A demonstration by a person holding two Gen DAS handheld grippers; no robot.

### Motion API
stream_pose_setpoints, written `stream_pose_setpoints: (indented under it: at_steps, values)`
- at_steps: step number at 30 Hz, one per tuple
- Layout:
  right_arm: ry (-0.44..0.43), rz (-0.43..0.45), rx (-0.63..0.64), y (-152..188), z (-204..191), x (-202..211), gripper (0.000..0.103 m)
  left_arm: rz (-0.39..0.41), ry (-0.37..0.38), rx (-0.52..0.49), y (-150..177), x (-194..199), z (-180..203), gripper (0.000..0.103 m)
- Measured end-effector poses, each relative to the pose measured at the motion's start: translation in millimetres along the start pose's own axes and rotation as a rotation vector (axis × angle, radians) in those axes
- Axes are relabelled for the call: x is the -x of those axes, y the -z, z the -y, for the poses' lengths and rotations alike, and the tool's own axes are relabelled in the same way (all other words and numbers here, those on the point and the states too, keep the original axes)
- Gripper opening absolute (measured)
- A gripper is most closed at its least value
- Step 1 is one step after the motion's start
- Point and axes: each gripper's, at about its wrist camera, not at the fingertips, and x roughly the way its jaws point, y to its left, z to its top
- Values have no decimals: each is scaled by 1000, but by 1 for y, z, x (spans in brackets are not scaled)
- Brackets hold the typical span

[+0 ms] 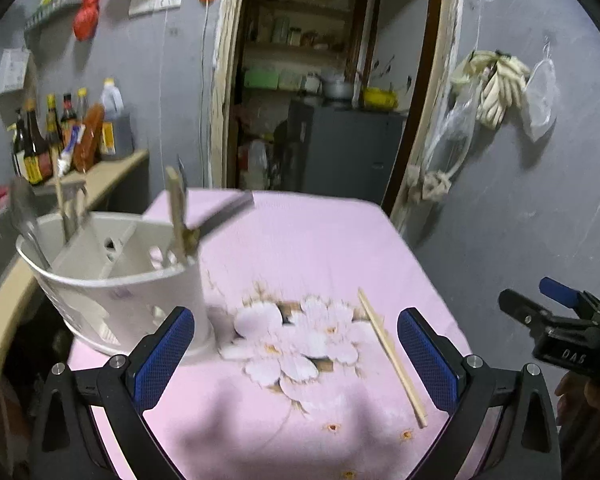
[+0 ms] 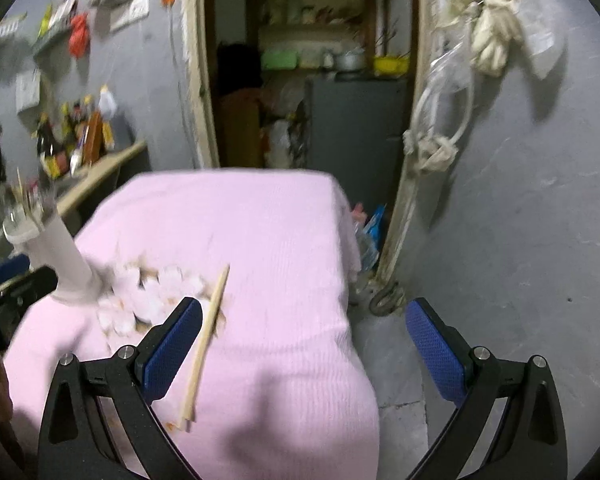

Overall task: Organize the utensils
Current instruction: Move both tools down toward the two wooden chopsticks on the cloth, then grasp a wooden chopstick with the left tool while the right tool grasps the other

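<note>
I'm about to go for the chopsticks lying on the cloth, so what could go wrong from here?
1. The chopsticks lie flat on the soft pink cloth; the fingers could snag the fabric or catch only one stick.
2. The white utensil holder already holds utensils that lean outward; bumping it while inserting could tip it.
3. Both the left gripper and the right gripper are open near the same pair, so they might collide.

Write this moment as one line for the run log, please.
left tool: open, empty | right tool: open, empty | chopsticks: lying on pink cloth | white holder: already has utensils | stage: before pick
</note>
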Motion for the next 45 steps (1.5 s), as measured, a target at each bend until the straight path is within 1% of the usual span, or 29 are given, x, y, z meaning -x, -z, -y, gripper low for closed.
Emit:
stream_pose_setpoints:
  at_steps: [4, 9, 15, 18, 23, 26, 29, 31, 34, 37, 38, 39, 40, 41, 42, 44, 45]
  values:
    - [-36, -57, 48, 15, -8, -31, 100, -41, -7, 7, 12, -26, 0, 102]
    - [-86, -105, 84, 24, -20, -57, 100, -100, -41, 49, 24, -57, -8, 102]
    - [-136, -148, 116, 28, -36, -80, 100, -148, -73, 110, 30, -73, -22, 102]
    - [-143, -173, 139, 30, -45, -88, 100, -164, -79, 123, 31, -77, -24, 102]
    - [-126, -190, 151, 29, -48, -93, 100, -178, -75, 123, 32, -80, -23, 102]
    - [-98, -197, 157, 28, -43, -93, 100, -185, -69, 116, 31, -82, -21, 102]
    - [-90, -201, 154, 28, -38, -92, 100, -188, -55, 107, 30, -84, -18, 102]
    - [-69, -195, 168, 27, -37, -90, 100, -191, -42, 100, 29, -86, -15, 102]
    - [-25, -178, 185, 27, -34, -84, 100, -203, -1, 86, 27, -91, -8, 102]
    - [3, -166, 172, 28, -26, -78, 99, -215, 59, 66, 25, -96, 2, 102]
    - [3, -167, 159, 28, -22, -76, 97, -218, 75, 60, 25, -98, 5, 99]
    - [-1, -168, 153, 29, -19, -76, 91, -224, 95, 52, 24, -100, 9, 97]
    - [-14, -169, 139, 29, -15, -74, 84, -233, 114, 46, 24, -102, 12, 91]
    - [-24, -170, 132, 31, -12, -74, 81, -245, 131, 40, 24, -105, 15, 86]
    - [-33, -170, 126, 31, -9, -72, 77, -258, 152, 38, 24, -109, 19, 83]
    - [-50, -174, 123, 33, -7, -71, 69, -275, 182, 38, 23, -113, 24, 72]
    - [-69, -183, 122, 36, -7, -71, 62, -282, 199, 37, 22, -116, 27, 70]
